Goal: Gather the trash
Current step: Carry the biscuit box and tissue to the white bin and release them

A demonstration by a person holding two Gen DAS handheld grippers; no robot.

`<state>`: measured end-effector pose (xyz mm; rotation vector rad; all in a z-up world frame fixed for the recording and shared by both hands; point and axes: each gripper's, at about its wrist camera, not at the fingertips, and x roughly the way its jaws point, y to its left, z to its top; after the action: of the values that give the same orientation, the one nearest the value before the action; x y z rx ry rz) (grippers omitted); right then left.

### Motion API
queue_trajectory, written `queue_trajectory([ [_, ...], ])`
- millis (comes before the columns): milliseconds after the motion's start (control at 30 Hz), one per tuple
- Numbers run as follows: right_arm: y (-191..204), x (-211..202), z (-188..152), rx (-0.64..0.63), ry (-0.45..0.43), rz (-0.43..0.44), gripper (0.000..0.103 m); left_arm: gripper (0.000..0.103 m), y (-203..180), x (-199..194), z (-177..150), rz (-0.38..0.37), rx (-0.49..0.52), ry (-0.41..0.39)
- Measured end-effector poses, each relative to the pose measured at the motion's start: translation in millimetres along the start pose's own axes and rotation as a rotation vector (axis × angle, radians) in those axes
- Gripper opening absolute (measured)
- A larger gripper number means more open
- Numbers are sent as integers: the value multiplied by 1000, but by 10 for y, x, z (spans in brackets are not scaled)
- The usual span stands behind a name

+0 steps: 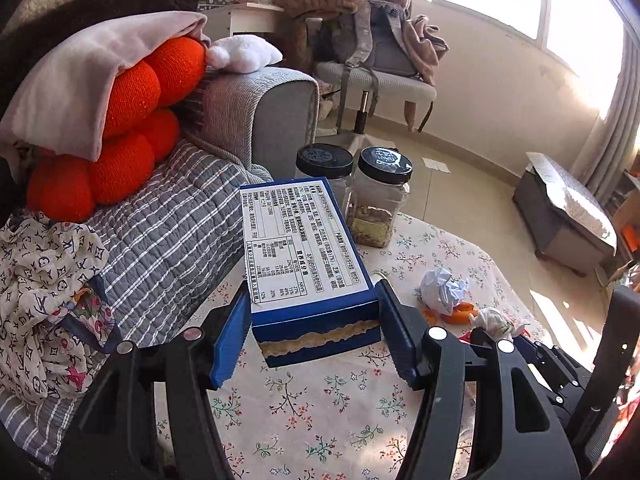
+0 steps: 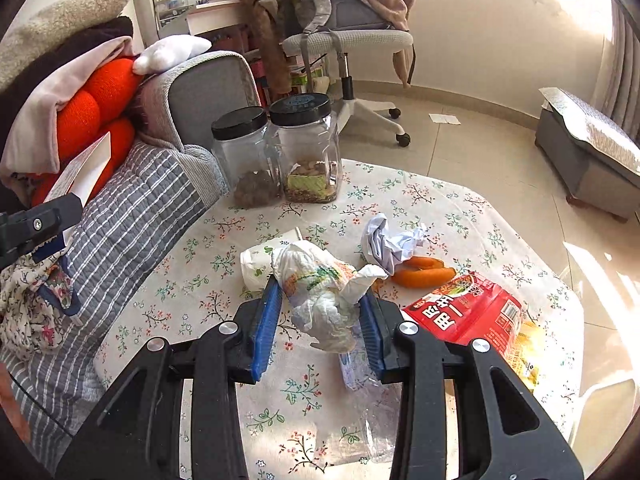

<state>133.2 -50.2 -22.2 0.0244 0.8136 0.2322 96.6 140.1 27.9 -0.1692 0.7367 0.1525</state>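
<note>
My left gripper (image 1: 312, 320) is shut on a blue box (image 1: 308, 260) with a white printed label and holds it above the floral table (image 1: 320, 412). My right gripper (image 2: 320, 312) is shut on a crumpled white plastic wrapper (image 2: 320, 292) just above the table. On the table lie a crumpled paper ball (image 2: 390, 242), orange peel (image 2: 424, 272), a red snack packet (image 2: 476, 312), a white paper cup on its side (image 2: 258, 262) and clear plastic film (image 2: 360, 412). The paper ball (image 1: 442, 288) and peel (image 1: 456, 314) also show in the left wrist view.
Two black-lidded clear jars (image 2: 276, 152) stand at the table's far edge. A grey sofa (image 2: 132, 216) with an orange cushion (image 2: 92, 112) is on the left. An office chair (image 2: 348, 40) piled with clothes and a grey bench (image 2: 592, 156) stand on the tiled floor beyond.
</note>
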Motion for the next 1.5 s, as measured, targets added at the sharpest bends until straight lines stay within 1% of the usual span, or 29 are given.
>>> queue_trajectory([
  [233, -332, -258, -98, 50, -26, -74, 36, 60, -305, 10, -120, -24, 60, -4],
  [400, -578, -427, -160, 94, -49, -93, 36, 60, -511, 6, -204, -49, 95, -1],
  [633, -943, -518, -302, 156, -69, -150, 36, 60, -839, -47, -326, -94, 134, -22],
  [967, -1346, -766, -414, 172, -118, -244, 36, 61, -1362, -71, -434, -160, 172, -37],
  [1200, -1646, -920, -487, 200, -127, -284, 37, 61, -1710, -80, -544, -196, 216, -38],
  [1500, -1914, -1098, -574, 222, -141, -323, 37, 61, -2013, -143, -655, -242, 249, -44],
])
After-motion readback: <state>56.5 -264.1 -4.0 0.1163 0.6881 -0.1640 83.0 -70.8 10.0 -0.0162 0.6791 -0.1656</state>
